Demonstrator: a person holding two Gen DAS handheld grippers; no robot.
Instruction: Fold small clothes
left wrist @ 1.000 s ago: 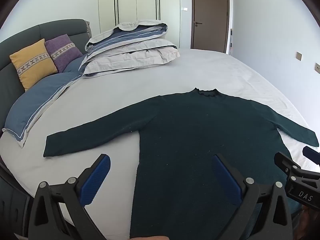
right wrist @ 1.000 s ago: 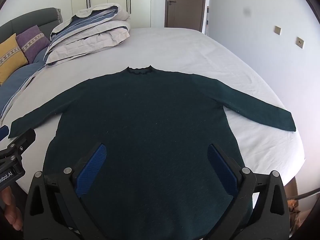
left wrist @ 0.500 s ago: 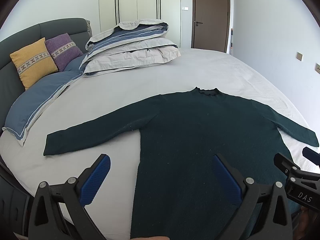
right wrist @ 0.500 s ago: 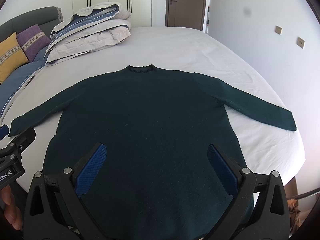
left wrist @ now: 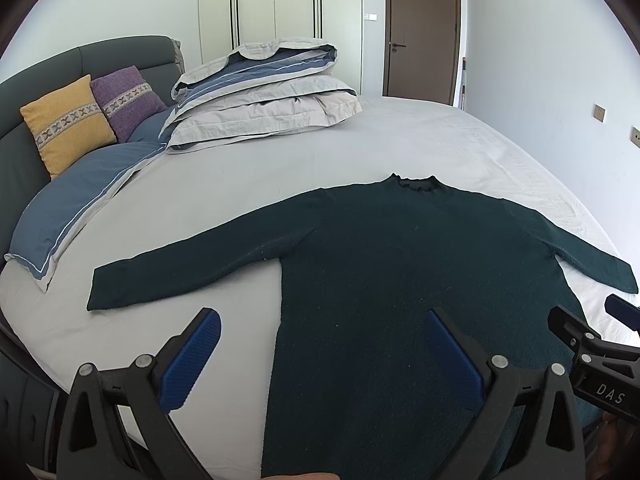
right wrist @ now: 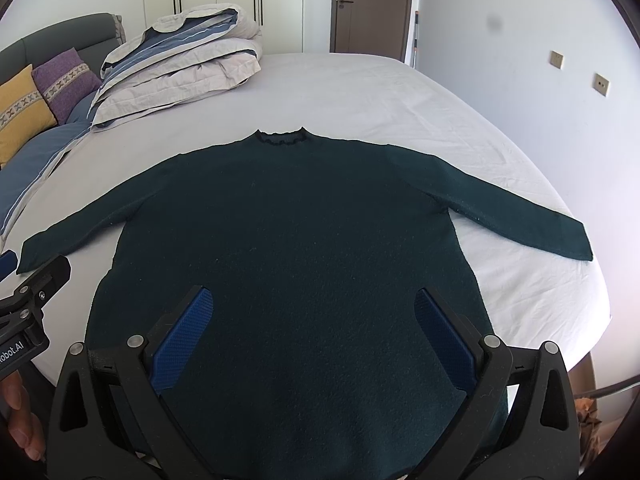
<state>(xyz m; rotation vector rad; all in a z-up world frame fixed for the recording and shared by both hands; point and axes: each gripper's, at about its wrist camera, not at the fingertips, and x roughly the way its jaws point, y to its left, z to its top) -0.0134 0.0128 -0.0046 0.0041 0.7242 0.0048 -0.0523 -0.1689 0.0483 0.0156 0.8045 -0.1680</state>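
Observation:
A dark green long-sleeved sweater (left wrist: 404, 264) (right wrist: 296, 236) lies flat on the white bed sheet (left wrist: 256, 172), collar away from me, both sleeves spread out. My left gripper (left wrist: 320, 332) hangs open above the sweater's lower left edge, one blue pad over bare sheet, nothing held. Over the sweater's lower middle, my right gripper (right wrist: 314, 312) is open and holds nothing. Each gripper's tip shows at the edge of the other's view. The sweater's hem is hidden below the frames.
A folded duvet (left wrist: 264, 92) is stacked at the far left of the bed. Yellow and purple cushions (left wrist: 68, 120) lean on the grey headboard beside a blue pillow (left wrist: 80, 204). The bed's right edge (right wrist: 592, 304) drops off near a wall. A hand (right wrist: 20, 420) grips the left tool.
Both views have shifted very slightly; the sweater lies unmoved and both grippers stay open.

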